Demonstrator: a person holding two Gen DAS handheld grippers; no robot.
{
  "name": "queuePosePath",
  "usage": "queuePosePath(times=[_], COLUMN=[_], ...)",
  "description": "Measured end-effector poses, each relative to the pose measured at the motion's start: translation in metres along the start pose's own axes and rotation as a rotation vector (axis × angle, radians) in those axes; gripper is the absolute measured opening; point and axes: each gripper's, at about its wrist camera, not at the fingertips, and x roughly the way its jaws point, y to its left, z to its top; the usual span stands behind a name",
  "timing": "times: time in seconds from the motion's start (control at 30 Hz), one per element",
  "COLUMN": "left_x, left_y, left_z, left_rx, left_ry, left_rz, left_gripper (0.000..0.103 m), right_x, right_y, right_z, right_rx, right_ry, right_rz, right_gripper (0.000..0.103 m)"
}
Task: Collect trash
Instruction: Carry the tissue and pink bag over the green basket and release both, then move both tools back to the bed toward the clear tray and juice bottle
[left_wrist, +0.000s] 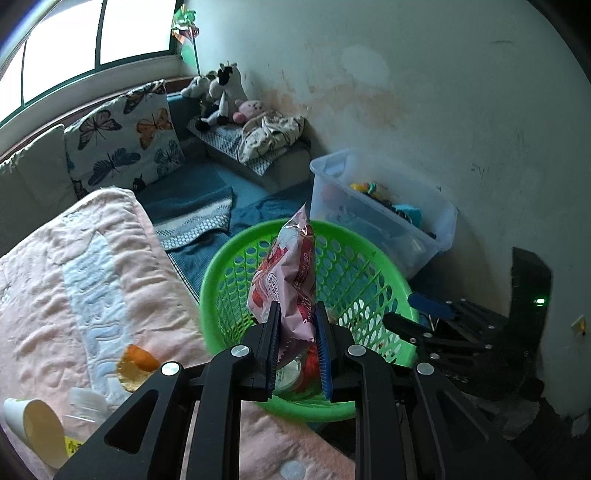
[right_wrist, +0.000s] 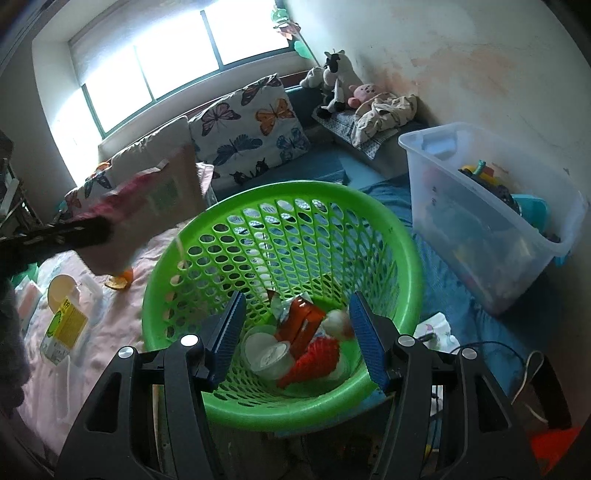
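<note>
My left gripper (left_wrist: 295, 325) is shut on a pink snack wrapper (left_wrist: 288, 269), holding it upright above the near rim of the green mesh basket (left_wrist: 221, 266). From the right wrist view the same left gripper (right_wrist: 92, 230) and wrapper (right_wrist: 155, 206) are a blur at the basket's left. My right gripper (right_wrist: 297, 306) stands open over the basket (right_wrist: 402, 236) with nothing between its blue pads. Below it lie an orange carton (right_wrist: 301, 321), white cups (right_wrist: 267, 356) and a red mesh piece (right_wrist: 314, 360). On the pink blanket (left_wrist: 55, 295) lie a paper cup (left_wrist: 37, 424) and an orange peel (left_wrist: 135, 363).
A clear plastic bin (right_wrist: 480, 206) of toys stands right of the basket, against the wall. A yellow carton (right_wrist: 62, 328) lies on the blanket. Butterfly pillows (right_wrist: 255, 133) and plush toys (right_wrist: 336, 81) line the back. Cables (right_wrist: 528, 369) trail on the floor at the right.
</note>
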Motion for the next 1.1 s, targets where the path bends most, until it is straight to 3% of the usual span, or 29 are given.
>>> queuePosePath(times=[0.23,0.3,0.37,0.6,1.1], left_x=[0.016,0.017,0.017,0.008,-0.057], left_y=[-0.004,-0.003,-0.003,0.004,0.042], left_z=[-0.004,-0.006,-0.007,-0.015,-0.049], left_rx=[0.006,0.000,0.001,-0.014,-0.092], left_ry=[0.023,0.021,0.012,0.009,-0.053], left_rz=[0.005,0.004,0.010,0.014,0.092], left_gripper=[0.021,0.037,0.043,0.045,0.047], right_x=[-0.003,-0.002,-0.002,-0.008,-0.034], right_y=[-0.001,-0.001,0.000,0.007,0.056], right_z=[-0.005,-0.007,-0.008,-0.009,-0.024], right_rx=[0.010,0.011,0.010,0.006,-0.052], right_ry=[0.002,0.007,0.009,0.005,-0.005], right_rz=[0.016,0.019,0.021,0.034,0.119], right_gripper=[0.059,0.059,0.059,0.059,0.066])
